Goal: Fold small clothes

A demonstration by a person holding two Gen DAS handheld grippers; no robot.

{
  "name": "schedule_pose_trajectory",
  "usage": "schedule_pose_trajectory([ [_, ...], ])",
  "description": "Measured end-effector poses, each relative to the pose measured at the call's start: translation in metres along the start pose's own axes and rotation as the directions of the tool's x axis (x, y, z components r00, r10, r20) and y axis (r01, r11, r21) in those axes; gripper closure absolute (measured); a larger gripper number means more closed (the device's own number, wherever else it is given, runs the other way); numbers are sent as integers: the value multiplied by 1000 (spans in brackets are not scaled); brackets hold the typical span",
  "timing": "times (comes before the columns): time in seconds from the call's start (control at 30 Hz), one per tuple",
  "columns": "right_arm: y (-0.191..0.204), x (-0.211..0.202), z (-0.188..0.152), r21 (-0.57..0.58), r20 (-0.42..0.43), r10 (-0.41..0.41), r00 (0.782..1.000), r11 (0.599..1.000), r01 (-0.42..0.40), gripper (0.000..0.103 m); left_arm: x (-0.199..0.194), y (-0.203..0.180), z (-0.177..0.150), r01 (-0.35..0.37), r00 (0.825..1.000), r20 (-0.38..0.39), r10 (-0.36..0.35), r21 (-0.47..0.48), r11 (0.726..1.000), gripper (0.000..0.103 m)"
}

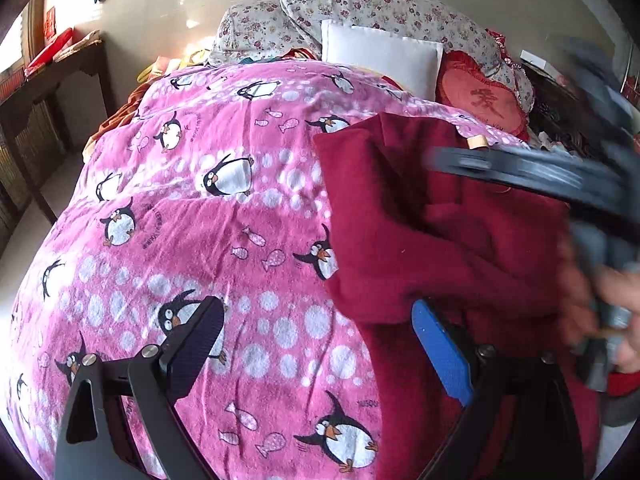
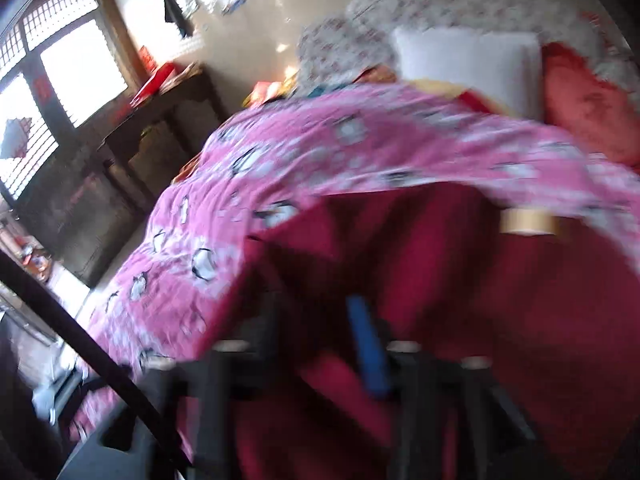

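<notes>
A dark red fleece garment [image 1: 420,220] lies on the pink penguin blanket [image 1: 220,200], on its right side, with a tan tag [image 1: 476,143] at its far edge. My left gripper [image 1: 316,320] is open above the blanket, its blue-padded finger [image 1: 440,352] at the garment's near left edge, its black finger [image 1: 196,340] over bare blanket. My right gripper [image 1: 540,172] shows blurred over the garment's right part. In the blurred right wrist view my right gripper [image 2: 320,320] sits low on the garment [image 2: 480,300], with red cloth between its fingers; the blue pad [image 2: 368,348] shows.
A white pillow [image 1: 380,56], floral pillows [image 1: 360,4] and a red heart cushion [image 1: 480,100] sit at the head of the bed. A dark wooden table [image 1: 52,80] stands along the left wall by a window [image 2: 80,68].
</notes>
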State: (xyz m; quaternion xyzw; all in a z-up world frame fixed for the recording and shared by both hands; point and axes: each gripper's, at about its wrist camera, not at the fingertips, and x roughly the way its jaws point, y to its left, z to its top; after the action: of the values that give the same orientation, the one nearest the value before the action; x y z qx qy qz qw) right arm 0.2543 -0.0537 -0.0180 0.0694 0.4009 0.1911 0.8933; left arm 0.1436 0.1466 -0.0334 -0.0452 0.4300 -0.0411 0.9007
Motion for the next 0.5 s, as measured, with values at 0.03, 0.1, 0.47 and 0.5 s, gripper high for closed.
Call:
schedule_pose_trajectory([
  [0.03,-11,-22,-8,-5,30,-57,998,998,57,24,-1,0,-1,4,1000,3,-4,-3,1000,8],
  [0.1,-37,-65,-26,-6,78,-181,980,983,182,23,-2,-1,-2,3,1000,7,-3,-6,1000,8],
  [0.47,-110,-75,-84,-66,9,-412,911,909,412,94,-9,-4,-3,-18,1000,2,18,-27,999,8],
  [0.5,-109,-82,-81,-58,26,-396,918,916,397,94,-9,-2,-2,-22,1000,1,22,-30,999,8],
])
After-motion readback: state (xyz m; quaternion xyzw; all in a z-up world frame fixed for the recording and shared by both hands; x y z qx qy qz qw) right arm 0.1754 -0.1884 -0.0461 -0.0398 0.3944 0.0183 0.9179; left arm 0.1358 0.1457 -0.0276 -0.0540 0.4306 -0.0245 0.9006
